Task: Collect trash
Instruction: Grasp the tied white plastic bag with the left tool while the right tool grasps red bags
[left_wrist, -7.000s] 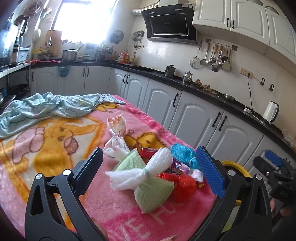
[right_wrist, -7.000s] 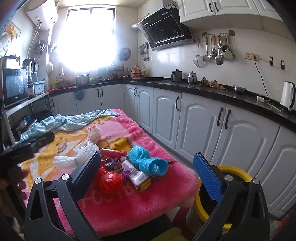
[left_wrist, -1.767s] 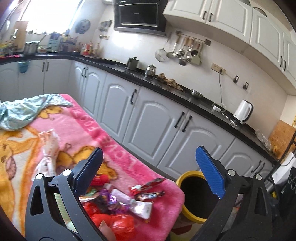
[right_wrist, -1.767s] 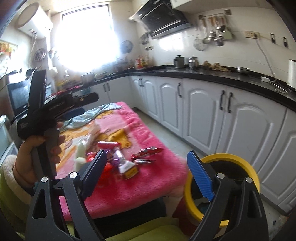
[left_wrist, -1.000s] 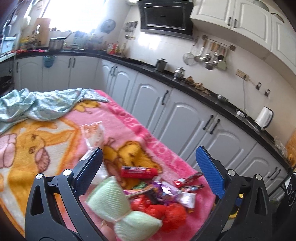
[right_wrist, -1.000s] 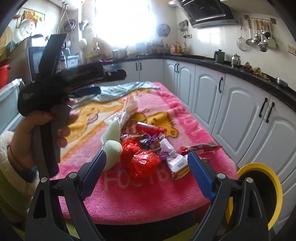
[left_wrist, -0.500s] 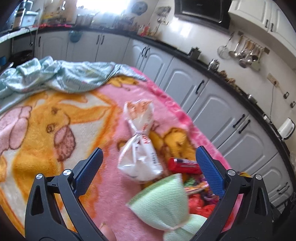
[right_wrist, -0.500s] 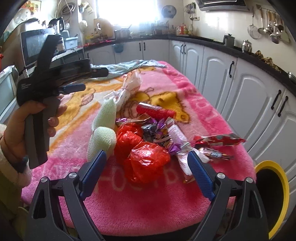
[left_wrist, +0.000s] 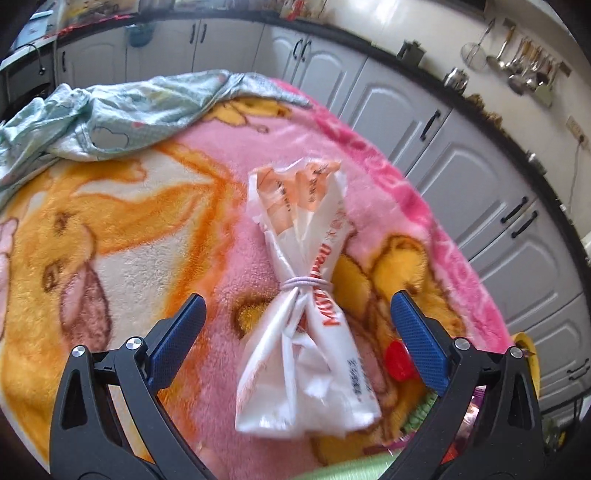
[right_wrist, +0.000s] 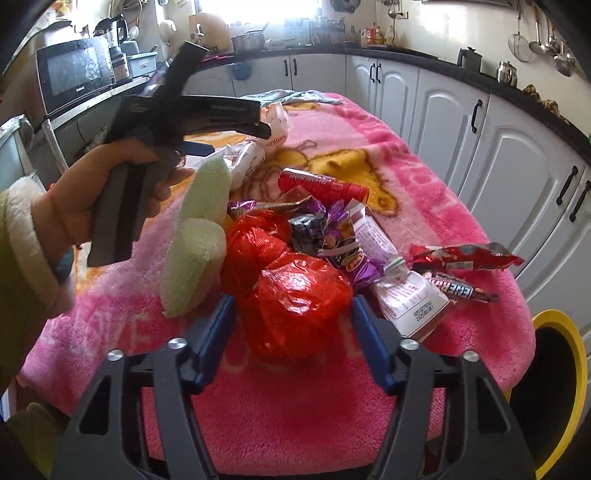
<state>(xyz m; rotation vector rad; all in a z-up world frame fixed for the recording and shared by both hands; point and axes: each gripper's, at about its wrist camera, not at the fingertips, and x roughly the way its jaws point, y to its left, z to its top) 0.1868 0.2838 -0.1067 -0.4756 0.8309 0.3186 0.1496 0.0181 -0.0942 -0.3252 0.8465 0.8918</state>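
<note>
On the pink blanket lies a heap of trash. A crumpled red plastic bag sits between the fingers of my right gripper. Its jaws are closing on the bag, and the pads stand at its sides without visibly squeezing it. A white plastic bag tied with an elastic band lies between the wide-apart fingers of my open left gripper, which does not touch it. In the right wrist view a hand holds the left gripper over the white bag. A yellow-rimmed bin stands off the blanket's right corner.
A green sponge cloth lies left of the red bag. A red tube wrapper, a purple snack wrapper, a white packet and candy bars lie behind and to the right. A pale blue cloth covers the far end.
The left gripper has dropped and swung over the white bag, which now lies between its fingers. The right gripper has come down onto the red bag and its jaws have narrowed.
</note>
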